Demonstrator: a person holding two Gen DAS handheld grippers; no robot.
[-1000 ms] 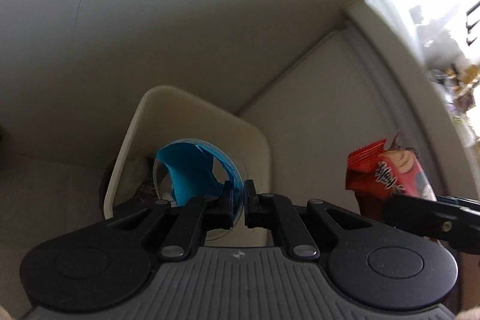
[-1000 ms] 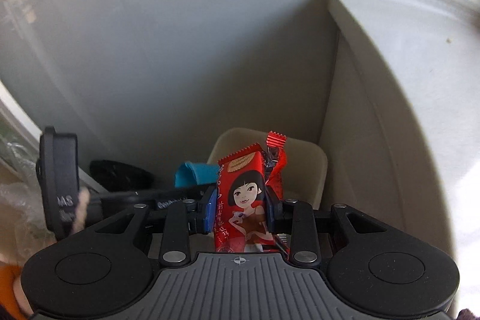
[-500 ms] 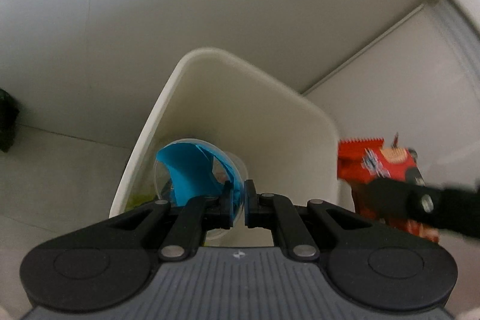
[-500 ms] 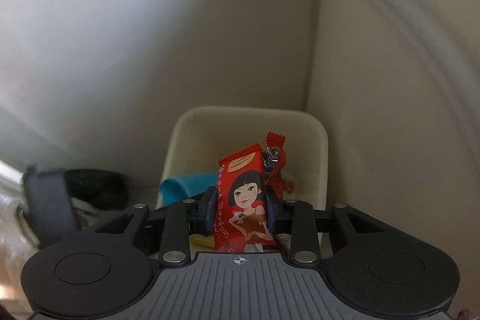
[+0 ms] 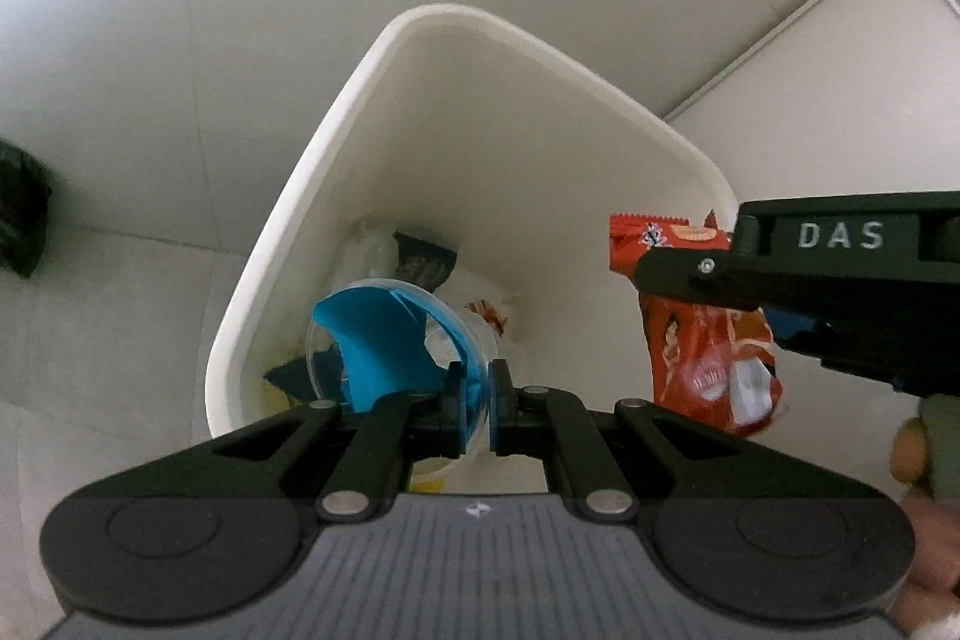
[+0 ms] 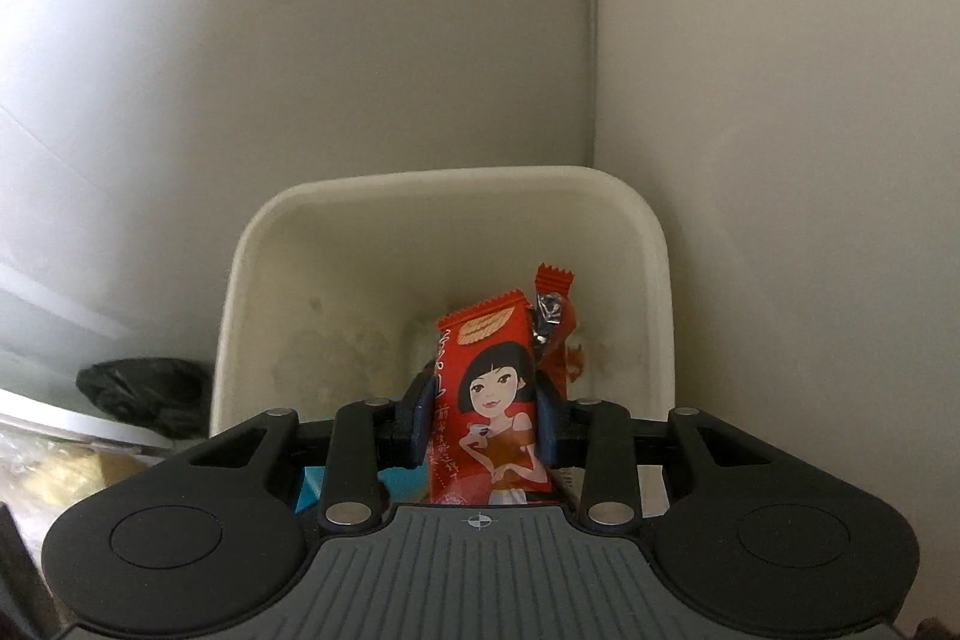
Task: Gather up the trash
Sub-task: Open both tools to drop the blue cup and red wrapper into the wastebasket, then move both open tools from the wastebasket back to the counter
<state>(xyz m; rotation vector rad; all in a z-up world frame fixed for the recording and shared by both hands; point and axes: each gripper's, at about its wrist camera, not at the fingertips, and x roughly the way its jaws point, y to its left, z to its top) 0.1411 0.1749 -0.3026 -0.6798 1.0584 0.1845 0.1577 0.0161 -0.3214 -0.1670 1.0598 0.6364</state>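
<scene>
Over the bin point(image 5: 336, 142), both grippers hang with their loads. The left gripper point(image 5: 478, 400) pinches the thin rim of a clear cup point(image 5: 336, 334) with blue paper point(image 5: 384, 340) inside it; the cup looks light and easily crushed, so the rim is a fair hold. The right gripper point(image 6: 483, 424) is clamped across the middle of a red wrapper point(image 6: 489, 400), above the bin's right side. That wrapper seems limp, slick and nearly weightless, and may flutter when let go. Other scraps lie in the bin's bottom.
</scene>
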